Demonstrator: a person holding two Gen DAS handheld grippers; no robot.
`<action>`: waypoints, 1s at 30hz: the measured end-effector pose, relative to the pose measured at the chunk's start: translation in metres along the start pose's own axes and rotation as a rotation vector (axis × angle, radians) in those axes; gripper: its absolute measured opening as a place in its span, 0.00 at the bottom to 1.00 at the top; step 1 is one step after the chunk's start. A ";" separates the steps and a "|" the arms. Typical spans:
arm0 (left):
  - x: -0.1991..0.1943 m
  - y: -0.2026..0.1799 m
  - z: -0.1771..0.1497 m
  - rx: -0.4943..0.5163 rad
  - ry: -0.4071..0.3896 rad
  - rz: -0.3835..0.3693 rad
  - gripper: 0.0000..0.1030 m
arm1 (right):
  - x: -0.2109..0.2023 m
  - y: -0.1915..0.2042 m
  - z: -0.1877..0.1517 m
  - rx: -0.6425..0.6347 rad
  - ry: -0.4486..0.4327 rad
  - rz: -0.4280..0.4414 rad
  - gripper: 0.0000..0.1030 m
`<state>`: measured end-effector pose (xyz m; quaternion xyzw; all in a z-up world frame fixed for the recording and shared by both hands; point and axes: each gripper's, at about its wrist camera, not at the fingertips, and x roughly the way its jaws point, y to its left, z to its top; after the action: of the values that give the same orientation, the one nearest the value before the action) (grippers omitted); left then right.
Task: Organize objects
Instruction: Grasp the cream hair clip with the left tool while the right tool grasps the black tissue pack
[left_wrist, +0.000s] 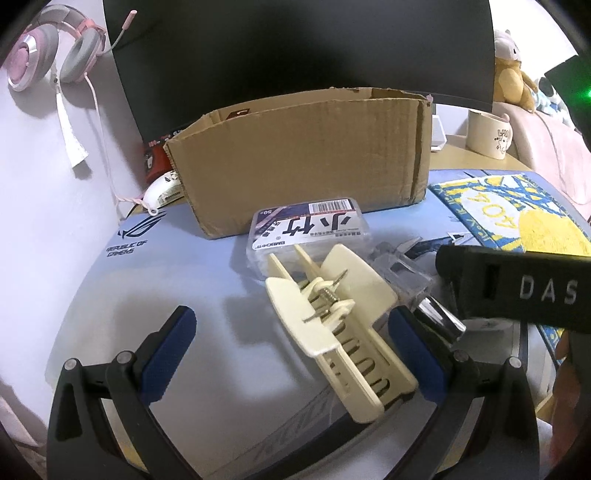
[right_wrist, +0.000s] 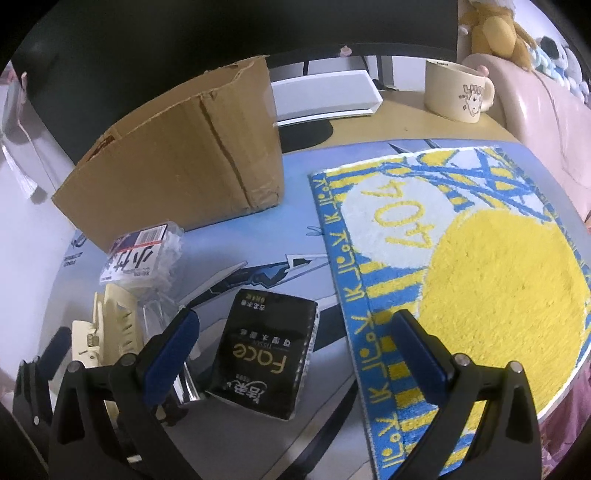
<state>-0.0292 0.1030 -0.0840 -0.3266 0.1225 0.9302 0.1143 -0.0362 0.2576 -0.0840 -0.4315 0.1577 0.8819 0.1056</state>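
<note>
Both claws are held with their jaws apart and nothing gripped. Between the blue fingers of the left gripper (left_wrist: 291, 336), at lower centre of the left wrist view, a cream hair clip (left_wrist: 332, 332) is seen lying on the mat, not yet pinched. Under the right gripper (right_wrist: 295, 354), at lower centre of the right wrist view, a black tissue pack (right_wrist: 264, 354) is framed, lying flat. A clear plastic box (left_wrist: 308, 229) with a barcode label is placed just beyond the clip, near the front wall of an open cardboard box (left_wrist: 303, 155) at frame centre.

The step in hand is judged to be the approach to a first pick; nothing is seen to have been put into the cardboard box, whose inside is hidden. The next move would call for the left jaws to be lowered around the clip's body and closed, then lifted over the cardboard wall.

A blue printed desk mat (left_wrist: 155, 280) is used as the surface, with a yellow and blue towel (right_wrist: 480, 266) at right. A dark monitor (left_wrist: 295, 44), pink headphones (left_wrist: 55, 55) at upper left and a cream mug (right_wrist: 454, 92) at upper right are seen behind.
</note>
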 end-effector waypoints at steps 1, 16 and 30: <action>0.000 0.001 0.000 -0.008 -0.016 0.001 1.00 | 0.000 0.001 0.000 -0.009 0.004 -0.007 1.00; 0.013 -0.008 0.006 0.004 -0.045 0.034 1.00 | 0.006 0.004 0.001 -0.032 0.033 -0.111 1.00; 0.009 -0.008 0.000 0.069 -0.014 0.114 1.00 | 0.010 0.010 -0.004 -0.066 0.034 -0.196 1.00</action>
<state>-0.0335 0.1116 -0.0909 -0.3086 0.1722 0.9326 0.0730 -0.0424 0.2475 -0.0924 -0.4631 0.0876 0.8645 0.1743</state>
